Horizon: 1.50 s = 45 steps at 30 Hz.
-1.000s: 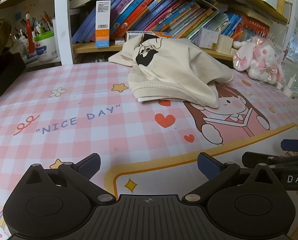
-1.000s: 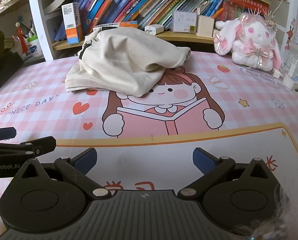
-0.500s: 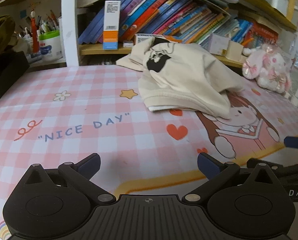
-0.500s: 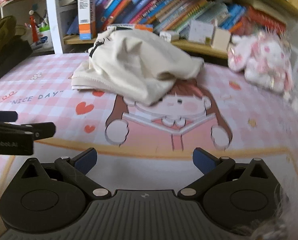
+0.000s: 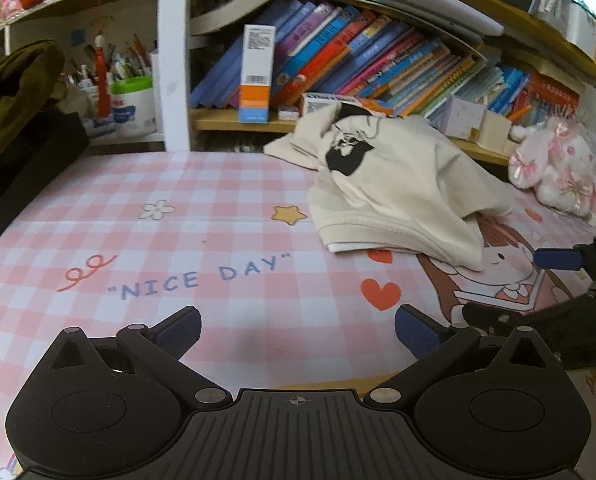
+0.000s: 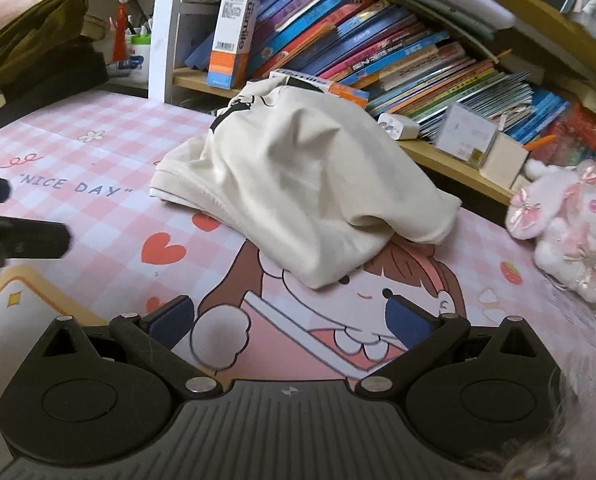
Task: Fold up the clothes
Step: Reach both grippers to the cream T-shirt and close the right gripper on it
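Both claws have come nearer to the cream shirt (image 5: pixel 394 192) in the last second: in each wrist view the garment now looks bigger and sits closer than it did a second ago, while the yellow-bordered part of the counter (image 5: pixel 202 240) mat has slid almost out of the bottom of the left view. The shirt itself has not changed; it lies in the same crumpled heap at the far side of the counter, just in front of the bookshelf (image 6: pixel 378 60), with its back part leaning on the shelf edge and the black print on top.

From the left claw (image 5: pixel 296 330) the heap is at about 1 o'clock, well apart. From the right claw (image 6: pixel 290 318) it is at about 12 o'clock and much closer, with the lowest corner of cloth just ahead of the tips. Both claws have their fingers spread apart and hold nothing. The plush rabbit (image 6: pixel 570 224) sits at 2 o'clock of the right claw, apart from the shirt.

I judge this is only the approach: no fold is begun, and the shirt must first be pulled forward and spread flat
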Each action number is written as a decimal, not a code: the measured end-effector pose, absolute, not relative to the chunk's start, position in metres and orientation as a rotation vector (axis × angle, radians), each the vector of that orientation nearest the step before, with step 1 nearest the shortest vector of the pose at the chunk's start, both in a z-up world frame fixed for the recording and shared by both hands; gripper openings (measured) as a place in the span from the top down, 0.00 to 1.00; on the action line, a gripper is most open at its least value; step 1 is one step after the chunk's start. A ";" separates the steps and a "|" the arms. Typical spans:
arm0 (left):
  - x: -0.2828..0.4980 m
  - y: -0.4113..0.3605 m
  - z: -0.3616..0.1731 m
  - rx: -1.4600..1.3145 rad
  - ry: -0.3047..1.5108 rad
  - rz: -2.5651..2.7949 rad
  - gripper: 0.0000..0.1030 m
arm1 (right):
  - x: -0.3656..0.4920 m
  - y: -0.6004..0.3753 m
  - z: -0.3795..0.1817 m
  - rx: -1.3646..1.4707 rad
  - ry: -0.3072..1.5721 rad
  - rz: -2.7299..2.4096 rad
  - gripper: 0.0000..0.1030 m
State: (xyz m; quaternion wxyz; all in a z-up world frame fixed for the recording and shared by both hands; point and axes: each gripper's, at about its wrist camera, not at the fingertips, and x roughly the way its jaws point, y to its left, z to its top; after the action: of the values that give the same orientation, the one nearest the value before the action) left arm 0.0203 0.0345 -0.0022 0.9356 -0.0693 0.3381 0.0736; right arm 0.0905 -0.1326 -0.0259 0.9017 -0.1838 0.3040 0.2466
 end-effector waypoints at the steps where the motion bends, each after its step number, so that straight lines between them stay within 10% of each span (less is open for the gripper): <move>1: 0.019 0.035 -0.002 -0.141 0.692 0.166 0.00 | 0.096 -0.132 -0.027 -0.380 0.639 0.515 0.01; 6: 0.013 0.032 0.000 -0.123 0.706 0.224 0.00 | 0.112 -0.121 -0.034 -0.463 0.628 0.564 0.07; 8: 0.009 0.028 0.002 -0.112 0.711 0.240 0.00 | 0.115 -0.117 -0.039 -0.507 0.615 0.601 0.24; 10: 0.005 0.025 0.003 -0.105 0.713 0.253 0.00 | 0.117 -0.113 -0.042 -0.559 0.585 0.576 0.72; 14: -0.002 0.014 0.006 -0.097 0.705 0.267 0.00 | 0.123 -0.121 -0.034 -0.533 0.556 0.589 0.96; 33: -0.015 -0.062 0.011 -0.042 0.698 0.237 0.00 | 0.039 -0.205 0.116 -0.380 0.117 0.708 1.00; 45: -0.034 -0.065 0.008 -0.061 0.699 0.283 0.00 | 0.046 -0.205 0.046 -0.512 0.406 0.787 0.99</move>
State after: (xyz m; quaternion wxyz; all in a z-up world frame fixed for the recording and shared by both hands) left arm -0.0341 -0.0647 0.0080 0.9293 -0.0296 0.3413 0.1382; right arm 0.0462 -0.2052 0.0457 0.8721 -0.2451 0.1942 0.3764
